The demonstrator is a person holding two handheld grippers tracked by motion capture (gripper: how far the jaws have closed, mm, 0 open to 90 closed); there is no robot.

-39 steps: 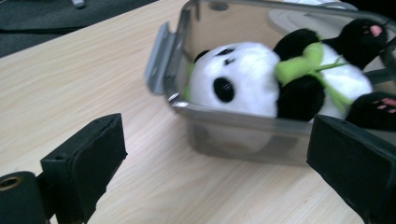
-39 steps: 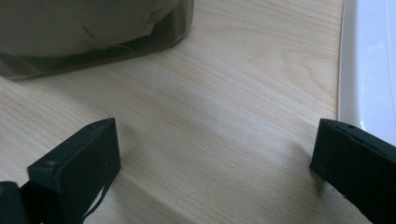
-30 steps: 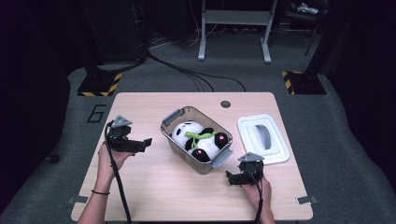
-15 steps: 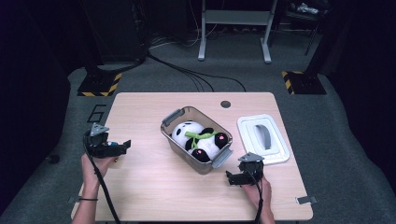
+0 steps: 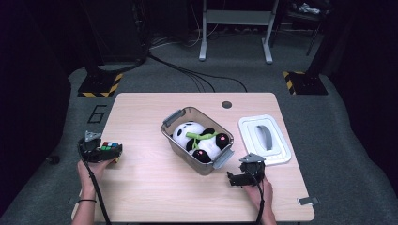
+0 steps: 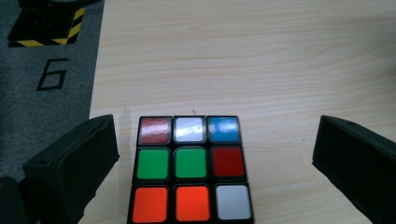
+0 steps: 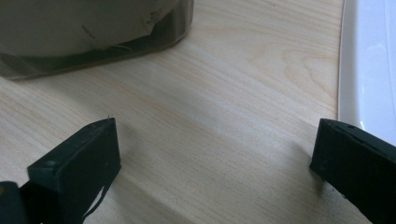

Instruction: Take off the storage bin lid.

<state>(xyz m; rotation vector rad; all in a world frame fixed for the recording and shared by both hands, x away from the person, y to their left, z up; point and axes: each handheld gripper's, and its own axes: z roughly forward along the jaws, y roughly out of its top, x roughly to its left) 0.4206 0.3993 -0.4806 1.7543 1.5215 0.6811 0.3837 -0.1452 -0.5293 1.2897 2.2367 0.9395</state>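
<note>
Left hand-held gripper [image 6: 205, 163] jaws apart around puzzle cube [image 6: 189, 169] near table [image 5: 155, 187] edge, gaps both sides

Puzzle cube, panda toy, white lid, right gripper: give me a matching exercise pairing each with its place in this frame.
Things:
1. puzzle cube
2. panda toy
3. white lid
4. right gripper

Places:
A. inside the clear bin
B. flat on the table, right of the bin
C. between the open left gripper jaws
D. over bare table, by the bin's near corner

Pairs: 1-C, 2-A, 3-B, 4-D
</note>
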